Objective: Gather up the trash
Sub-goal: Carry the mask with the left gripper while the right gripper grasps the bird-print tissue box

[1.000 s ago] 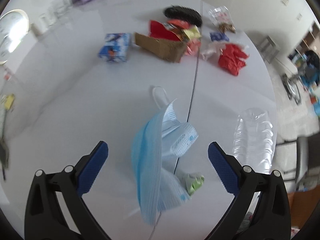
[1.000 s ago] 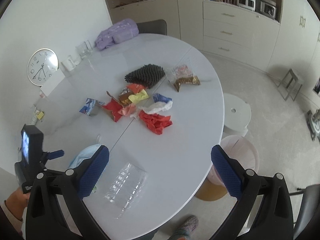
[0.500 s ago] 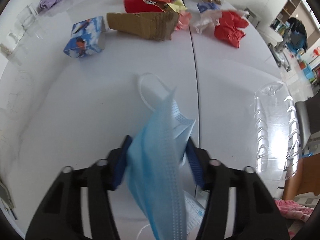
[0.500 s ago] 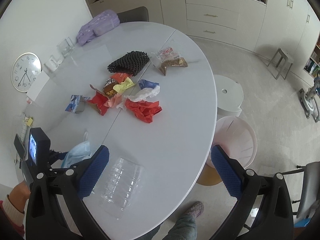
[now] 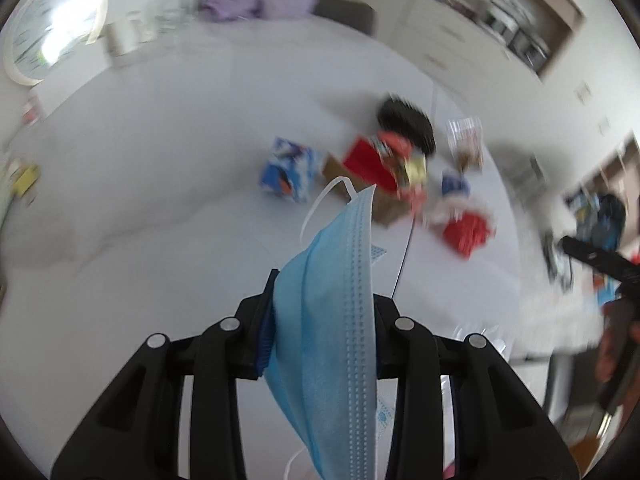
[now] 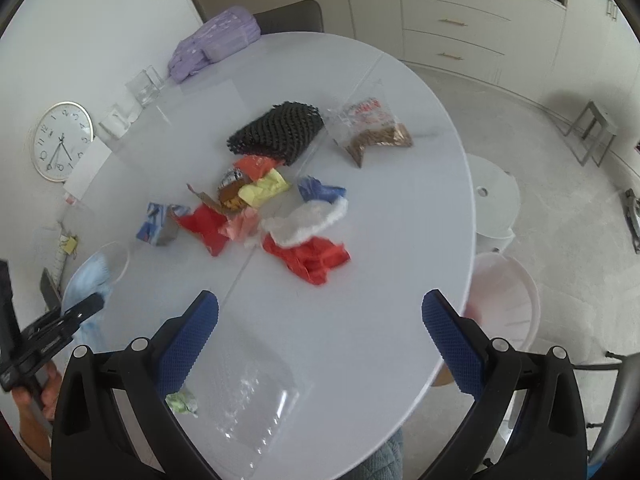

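Bare tabletop (image 6: 360,340) betw. right claw (image 6: 320,332) & trash pile (image 6: 280,208) mid-tabletop. Clear plastic tray (image 6: 256,408) + green wrapper (image 6: 182,402) block near edge.

Left gripper (image 5: 324,320): a second ago its jaws stood wide apart on either side of the face mask (image 5: 332,320); now they are closing on it, pads pressed against the folded blue cloth.
Face mask: earlier it lay flat on the table (image 5: 160,184) beneath the left gripper; now it hangs between the jaws, lifted clear of the surface, an ear loop dangling past the tips.
Green wrapper (image 6: 182,402): earlier hidden by the right gripper's (image 6: 320,328) left finger; now it shows below that finger, just beside the clear plastic tray (image 6: 256,408).
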Demonstrator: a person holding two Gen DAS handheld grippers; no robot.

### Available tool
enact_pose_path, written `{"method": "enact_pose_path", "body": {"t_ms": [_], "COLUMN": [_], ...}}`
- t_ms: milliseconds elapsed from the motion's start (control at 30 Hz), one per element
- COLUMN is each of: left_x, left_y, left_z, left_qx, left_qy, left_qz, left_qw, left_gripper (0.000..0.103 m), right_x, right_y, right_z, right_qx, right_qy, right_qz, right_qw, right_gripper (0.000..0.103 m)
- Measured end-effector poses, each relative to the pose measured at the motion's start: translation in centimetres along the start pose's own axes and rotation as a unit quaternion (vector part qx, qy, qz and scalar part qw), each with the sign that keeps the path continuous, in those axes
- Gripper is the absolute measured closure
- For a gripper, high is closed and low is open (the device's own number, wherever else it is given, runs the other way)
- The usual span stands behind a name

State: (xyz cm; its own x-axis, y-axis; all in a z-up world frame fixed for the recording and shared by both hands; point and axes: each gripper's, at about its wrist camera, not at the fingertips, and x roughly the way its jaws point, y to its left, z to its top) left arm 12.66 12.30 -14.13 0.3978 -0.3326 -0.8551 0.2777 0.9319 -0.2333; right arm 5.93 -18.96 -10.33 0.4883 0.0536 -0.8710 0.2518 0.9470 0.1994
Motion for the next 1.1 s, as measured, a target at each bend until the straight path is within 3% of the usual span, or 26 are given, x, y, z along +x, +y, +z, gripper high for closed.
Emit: {"method": "enact_pose_path", "body": {"t_ms": [133,233,333,433,533,733,833,867,900,933,1067,1100], "left_x": [-3.2,-4.5,-5.1,-6.5,-7.8,-9.4,-9.8,-9.9,-10.0,-10.1,-10.4,-10.4], "left_y": [-0.3,-1.0,-2.0,-2.8,-3.4,-5.0,-5.4,-5.4,-5.4,-5.3,-5.3,-5.2], "left_z": [-0.4,-0.8,-1.6,-3.0,-4.3,-6.9,-7.9,-8.2,-8.3,-8.3,-8.3,-8.2], "left_qx": [-0.055,-0.099,-0.140,-0.201,-0.248,-0.313,-0.327,-0.332,-0.335,-0.337,-0.333,-0.330], "left_qy": [-0.026,-0.033,-0.046,-0.063,-0.071,-0.074,-0.073,-0.073,-0.073,-0.073,-0.072,-0.073], "left_qz": [0.038,0.062,0.101,0.144,0.182,0.226,0.236,0.238,0.239,0.240,0.243,0.239], "left_qw": [0.9974,0.9926,0.9839,0.9670,0.9490,0.9195,0.9123,0.9098,0.9083,0.9073,0.9082,0.9103], "left_gripper": [0.068,0.068,0.068,0.068,0.068,0.068,0.068,0.068,0.068,0.068,0.068,0.068], "right_x": [1.9,4.4,7.5,10.8,14.7,19.9,21.0,21.2,21.4,21.6,21.5,21.3], "right_y": [3.4,8.4,13.8,18.7,23.2,27.7,28.4,28.5,28.5,28.5,27.9,27.7], "right_z": [3.6,5.6,6.6,6.8,6.7,4.7,3.7,3.4,3.3,3.2,3.9,4.3], "right_qx": [-0.094,-0.209,-0.320,-0.411,-0.478,-0.557,-0.581,-0.586,-0.588,-0.586,-0.558,-0.551], "right_qy": [0.005,0.015,0.041,0.061,0.083,0.104,0.112,0.114,0.116,0.123,0.140,0.143], "right_qz": [0.050,0.094,0.146,0.171,0.157,0.103,0.087,0.080,0.075,0.073,0.092,0.099], "right_qw": [0.994,0.973,0.935,0.893,0.860,0.818,0.801,0.798,0.797,0.797,0.812,0.816], "right_gripper": [0.002,0.002,0.002,0.002,0.002,0.002,0.004,0.009,0.026,0.042,0.054,0.062]}}
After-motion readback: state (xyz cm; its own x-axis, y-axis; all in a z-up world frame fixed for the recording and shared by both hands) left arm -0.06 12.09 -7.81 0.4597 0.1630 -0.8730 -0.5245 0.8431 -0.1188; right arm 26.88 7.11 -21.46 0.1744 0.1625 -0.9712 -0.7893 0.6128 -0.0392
